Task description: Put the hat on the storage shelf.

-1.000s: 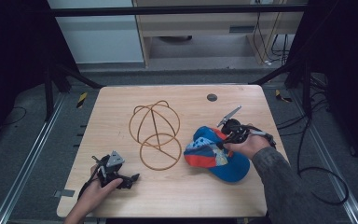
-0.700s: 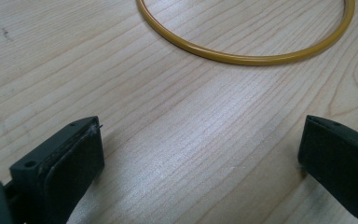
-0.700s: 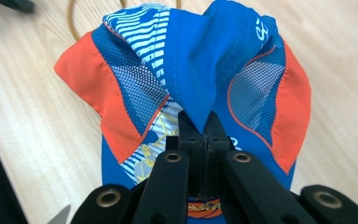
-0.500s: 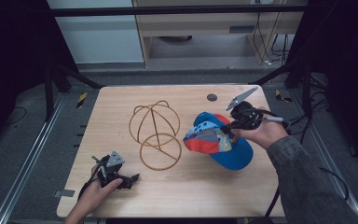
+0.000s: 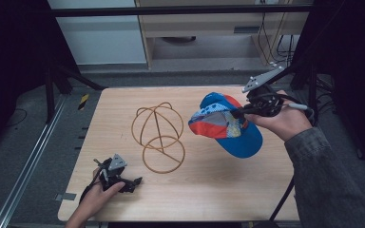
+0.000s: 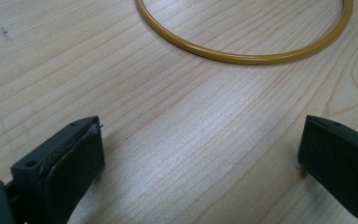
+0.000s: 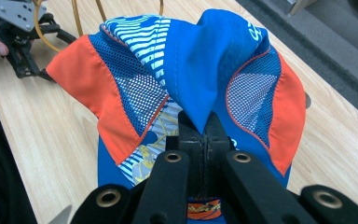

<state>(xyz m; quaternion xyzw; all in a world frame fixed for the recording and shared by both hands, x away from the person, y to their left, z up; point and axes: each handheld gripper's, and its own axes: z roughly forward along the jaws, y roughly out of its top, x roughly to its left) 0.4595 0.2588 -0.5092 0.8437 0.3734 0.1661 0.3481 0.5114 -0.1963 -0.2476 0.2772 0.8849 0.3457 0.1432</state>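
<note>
A blue cap (image 5: 228, 124) with orange and mesh panels hangs in the air above the table's right side. My right gripper (image 5: 240, 113) is shut on its crown fabric; in the right gripper view the cap (image 7: 191, 79) bunches up from the closed right gripper (image 7: 204, 127). A yellow wire dome frame (image 5: 158, 137) stands at the table's middle, left of the cap. My left gripper (image 5: 134, 182) rests open on the table near the front left corner. In the left gripper view its left gripper (image 6: 200, 154) has bare wood between the jaws, and the frame's base ring (image 6: 242, 51) lies just beyond.
The wooden table (image 5: 218, 190) has bare wood at the front. A small dark round inset lies near its far edge behind the cap. Metal rails and floor lie left of the table; a shelf unit (image 5: 209, 28) stands behind it.
My right gripper has lifted the cap off the table and carried it up and toward the far right. The left gripper has stayed where it was.
</note>
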